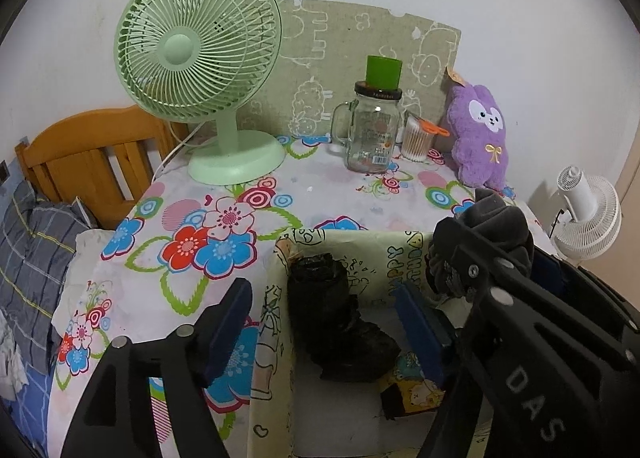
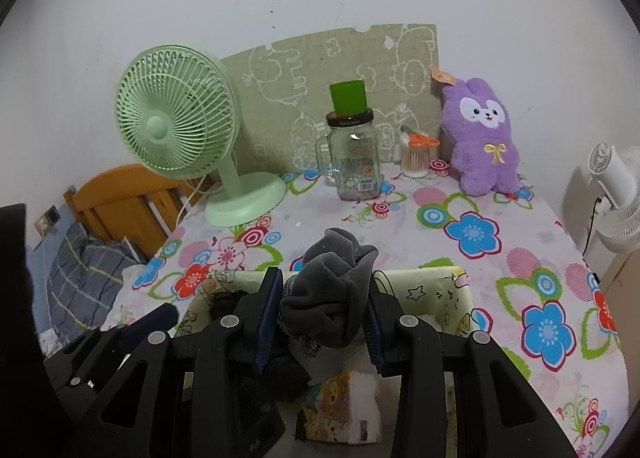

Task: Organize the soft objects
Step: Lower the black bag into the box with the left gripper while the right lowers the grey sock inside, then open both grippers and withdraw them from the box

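Left wrist view: my left hand-held gripper [image 1: 324, 332] stands wide open over the cartoon-printed box [image 1: 372, 250] at the near edge of the floral worktop [image 1: 328, 194]; a black rolled garment [image 1: 340, 322] lies inside the box between its pads, seemingly untouched. Right wrist view: my right hand-held gripper [image 2: 325, 318] is clamped on a grey bundled cloth [image 2: 336, 290], held above the same box. A purple plush toy [image 2: 482, 138] sits at the worktop's far edge.

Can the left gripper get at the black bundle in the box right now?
Probably yes: the left gripper is open right over the black bundle in the box, with nothing between. The right gripper with its gray cloth crowds the side.
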